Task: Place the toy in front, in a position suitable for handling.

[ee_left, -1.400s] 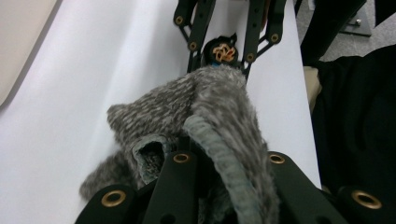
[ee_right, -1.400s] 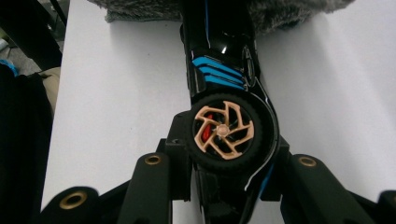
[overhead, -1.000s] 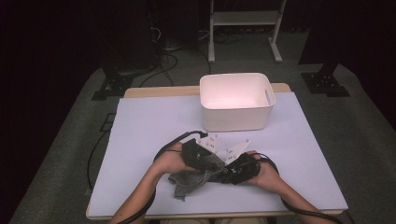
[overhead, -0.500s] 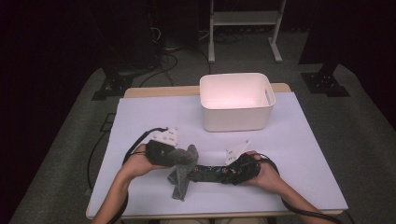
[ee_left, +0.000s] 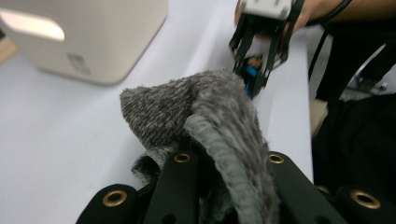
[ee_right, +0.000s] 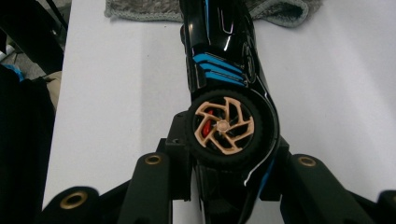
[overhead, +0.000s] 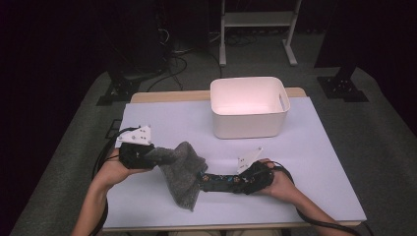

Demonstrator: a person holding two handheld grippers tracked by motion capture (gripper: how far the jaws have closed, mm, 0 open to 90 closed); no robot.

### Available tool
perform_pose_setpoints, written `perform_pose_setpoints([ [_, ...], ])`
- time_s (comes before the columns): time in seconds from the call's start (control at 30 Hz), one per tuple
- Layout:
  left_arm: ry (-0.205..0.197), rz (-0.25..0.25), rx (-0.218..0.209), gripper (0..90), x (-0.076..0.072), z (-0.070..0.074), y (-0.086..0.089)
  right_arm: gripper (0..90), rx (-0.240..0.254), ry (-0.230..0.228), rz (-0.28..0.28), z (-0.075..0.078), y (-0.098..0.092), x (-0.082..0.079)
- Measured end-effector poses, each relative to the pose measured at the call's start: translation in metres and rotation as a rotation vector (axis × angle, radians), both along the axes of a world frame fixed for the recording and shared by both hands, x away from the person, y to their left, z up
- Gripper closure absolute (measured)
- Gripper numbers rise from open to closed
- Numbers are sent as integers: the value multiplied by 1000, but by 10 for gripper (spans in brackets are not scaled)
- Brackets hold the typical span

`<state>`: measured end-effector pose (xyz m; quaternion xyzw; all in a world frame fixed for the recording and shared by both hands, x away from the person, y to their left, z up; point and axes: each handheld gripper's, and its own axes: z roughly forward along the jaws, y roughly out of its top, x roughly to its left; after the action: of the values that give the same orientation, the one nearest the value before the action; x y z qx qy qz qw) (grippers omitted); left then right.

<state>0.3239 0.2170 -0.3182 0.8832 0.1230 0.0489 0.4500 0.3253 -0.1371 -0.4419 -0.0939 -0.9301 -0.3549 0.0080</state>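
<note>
Obstacle: white bin (overhead: 248, 115), far centre | Free: bare table (overhead: 319, 162) left, right and before it

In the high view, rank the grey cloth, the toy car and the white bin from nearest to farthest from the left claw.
1. Grey cloth: pinched in the left claw, hanging to its right.
2. Toy car: farther right, on its side, nose against the cloth, held by the right claw.
3. White bin: at the back of the table, right of centre.
</note>
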Motion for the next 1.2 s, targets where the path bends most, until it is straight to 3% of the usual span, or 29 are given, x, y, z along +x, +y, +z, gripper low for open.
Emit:
perform_pose_setpoints([
  [0.13,-15,-38,-17,827,1,11,-12,639,-4,-1,1,1,1,0],
  [0.27,-10,-94,-9,826,6,10,-38,639,-11,-7,7,1,1,0],
  [0.47,45,-236,58,827,15,-23,-112,640,-17,-4,7,2,1,-1],
  [0.53,59,-260,79,826,16,-33,-128,640,-10,-5,5,1,0,-1],
  [0.67,74,-285,186,823,16,-59,-156,640,-3,-10,4,1,-1,-1],
  [0.77,64,-265,169,789,16,-61,-153,639,1,-11,2,0,-2,-1],
  [0.9,58,-199,191,617,17,-61,-143,639,1,-9,5,0,-2,-1],
  [0.97,71,-174,198,501,18,-62,-138,638,-1,-12,6,0,-2,-2],
  [1.07,101,-162,201,432,19,-64,-133,638,-1,-11,5,0,-2,-2],
  [1.13,128,-181,220,444,19,-68,-133,639,-1,-11,6,1,-2,-1],
  [1.2,140,-200,209,538,18,-70,-133,638,-1,-9,5,1,-2,-1],
])
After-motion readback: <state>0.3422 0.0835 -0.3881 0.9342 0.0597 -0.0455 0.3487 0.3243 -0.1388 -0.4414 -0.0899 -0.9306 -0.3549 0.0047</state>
